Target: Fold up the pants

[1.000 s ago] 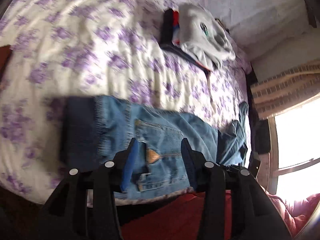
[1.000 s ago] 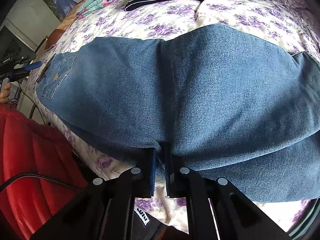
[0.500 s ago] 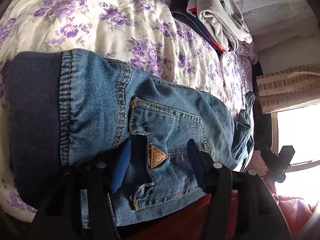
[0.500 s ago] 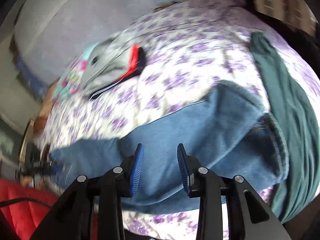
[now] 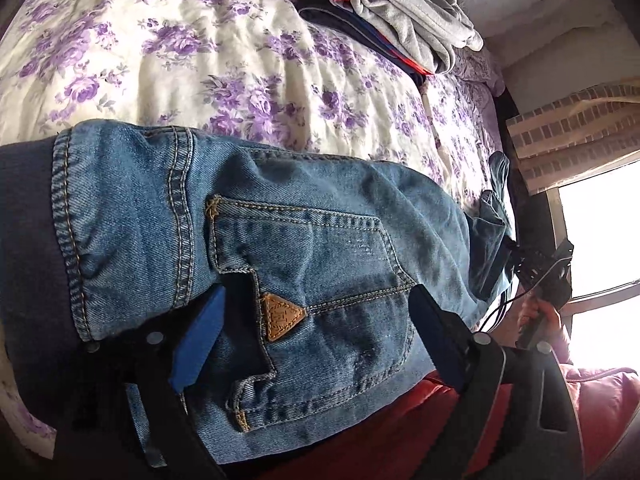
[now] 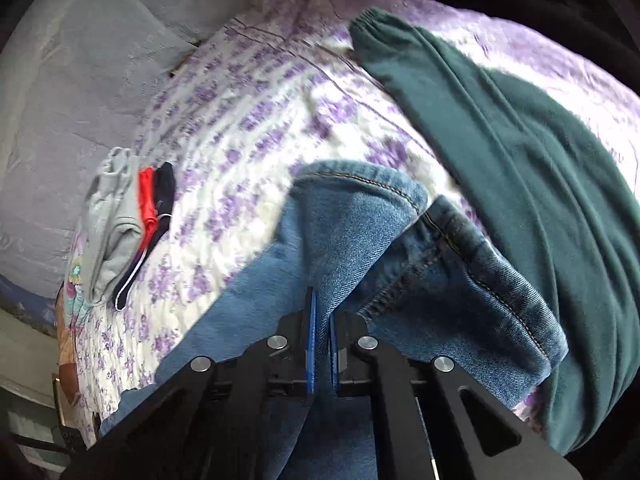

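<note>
Blue jeans [image 5: 320,248] lie along the near edge of a bed, waistband at the left, back pocket with a tan triangle patch facing up. My left gripper [image 5: 316,320] is open low over the pocket, one finger on each side of the patch. In the right wrist view the leg ends of the jeans [image 6: 360,232] lie with hems toward a green garment. My right gripper [image 6: 321,312] is shut on a fold of the jeans leg. It also shows far off in the left wrist view [image 5: 540,276], held in a hand.
The floral bedspread [image 5: 200,60] covers the bed. A stack of folded clothes [image 5: 400,12], grey on top, sits at the far side; it also shows in the right wrist view [image 6: 120,232]. Dark green pants [image 6: 520,200] lie beside the jeans' hems. A window [image 5: 600,240] is at the right.
My left gripper dropped lower and closer over the jeans' back pocket, still open. My right gripper let go of the leg, swung toward the hems while open, and shut again on the denim.
</note>
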`<action>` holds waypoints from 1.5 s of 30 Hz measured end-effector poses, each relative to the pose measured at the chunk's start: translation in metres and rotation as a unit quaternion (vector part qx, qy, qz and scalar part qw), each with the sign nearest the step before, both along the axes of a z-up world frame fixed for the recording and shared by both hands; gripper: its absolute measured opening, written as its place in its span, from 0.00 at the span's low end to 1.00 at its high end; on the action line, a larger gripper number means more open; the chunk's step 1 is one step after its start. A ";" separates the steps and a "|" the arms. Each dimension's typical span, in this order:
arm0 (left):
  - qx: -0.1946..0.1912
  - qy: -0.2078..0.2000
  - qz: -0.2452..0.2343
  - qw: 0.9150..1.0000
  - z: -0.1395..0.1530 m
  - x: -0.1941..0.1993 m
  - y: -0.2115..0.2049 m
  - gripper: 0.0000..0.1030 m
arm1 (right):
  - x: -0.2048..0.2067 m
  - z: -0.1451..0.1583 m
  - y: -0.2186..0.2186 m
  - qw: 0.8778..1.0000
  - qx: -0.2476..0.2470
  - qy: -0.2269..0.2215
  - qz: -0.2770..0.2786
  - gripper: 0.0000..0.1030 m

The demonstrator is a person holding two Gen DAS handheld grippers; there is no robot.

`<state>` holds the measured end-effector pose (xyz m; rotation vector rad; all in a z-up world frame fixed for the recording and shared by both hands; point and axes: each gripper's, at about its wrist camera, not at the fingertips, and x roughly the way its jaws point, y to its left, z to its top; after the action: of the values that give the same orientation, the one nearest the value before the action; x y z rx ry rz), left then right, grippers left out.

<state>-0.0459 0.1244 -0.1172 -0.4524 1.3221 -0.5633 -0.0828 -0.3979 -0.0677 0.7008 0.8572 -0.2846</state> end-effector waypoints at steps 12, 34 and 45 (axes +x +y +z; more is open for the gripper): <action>0.012 0.016 -0.036 0.999 -0.002 0.012 -0.013 0.95 | -0.090 -0.027 -0.022 0.994 0.012 0.048 -0.101 0.15; 0.186 -0.145 -0.059 0.970 0.045 -0.001 -0.044 0.91 | 0.009 0.014 0.107 0.967 -0.177 0.006 0.181 0.49; 0.217 -0.113 -0.040 0.969 0.022 -0.007 -0.024 0.91 | 0.044 -0.006 0.243 0.879 -0.171 0.015 0.446 0.65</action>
<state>-0.0530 0.1006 -0.0951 0.0252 1.2036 -0.3634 -0.0387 -0.1548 -0.0738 -0.0747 1.0405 0.3833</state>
